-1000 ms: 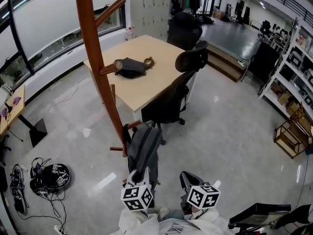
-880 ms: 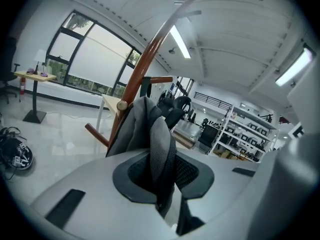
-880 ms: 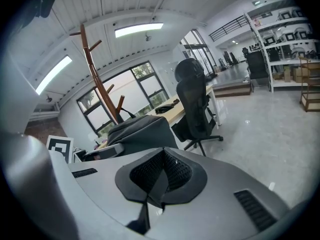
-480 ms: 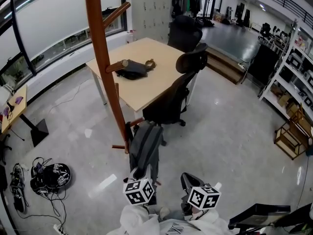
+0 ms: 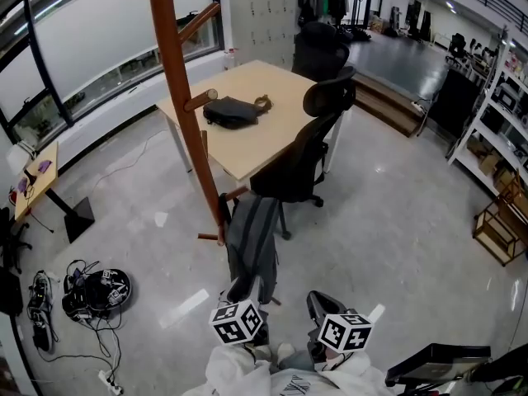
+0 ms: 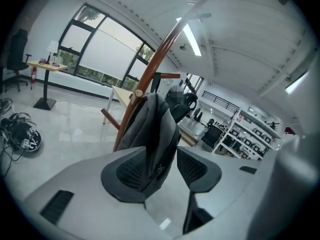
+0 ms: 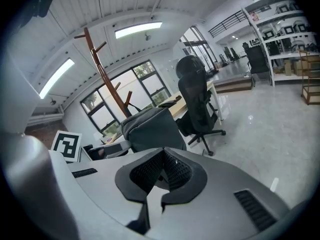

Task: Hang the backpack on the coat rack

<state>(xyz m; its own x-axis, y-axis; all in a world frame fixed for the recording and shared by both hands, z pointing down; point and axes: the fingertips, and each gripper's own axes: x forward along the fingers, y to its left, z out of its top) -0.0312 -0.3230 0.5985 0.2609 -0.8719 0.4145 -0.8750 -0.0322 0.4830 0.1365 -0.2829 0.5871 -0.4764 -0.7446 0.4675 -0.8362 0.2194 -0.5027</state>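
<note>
Grey backpack [image 5: 252, 238] hangs upright; left gripper [image 6: 169, 156] jaws just opened around it; right gripper [image 7: 162, 166] jaws closed.

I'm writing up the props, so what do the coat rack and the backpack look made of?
Coat rack: probably wood, reddish-brown, smooth satin finish; one peg's cut end looks paler. Backpack: likely grey woven fabric, matte; it hangs limp and creased, with a zip.

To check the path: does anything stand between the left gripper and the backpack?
Nothing visible does. The backpack hangs at the coat rack, its lower part between the jaws of the left gripper, which have just been opening.
</note>
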